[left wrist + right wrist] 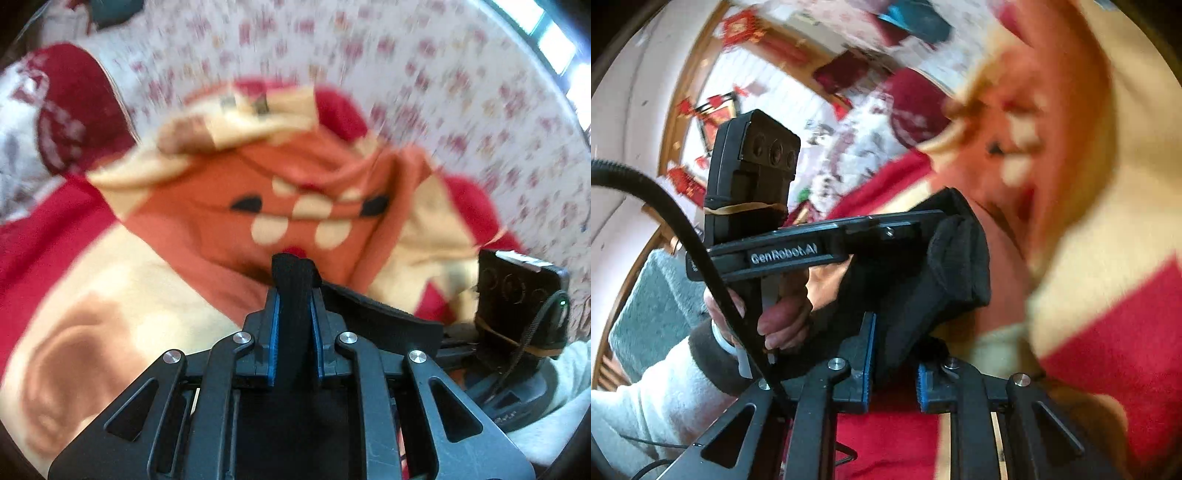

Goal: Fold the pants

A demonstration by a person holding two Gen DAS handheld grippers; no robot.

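Black knitted pants (295,295) lie bunched on a fleece blanket (110,277) patterned in red, cream and orange, which serves as the landmark below both tools. No container shows in either view. Over the blanket's near part, the left gripper (294,291) has its blue-padded jaws drawn nearly together on a fold of the pants, the cloth standing up between the pads. Just right of it, also above the blanket, the right gripper (894,360) pinches another part of the same pants (923,277), its jaws a little wider around the thick fabric. In the right wrist view, a person's hand (775,314) in a white fleece sleeve (646,387) grips the left tool's handle, the tool lying level.
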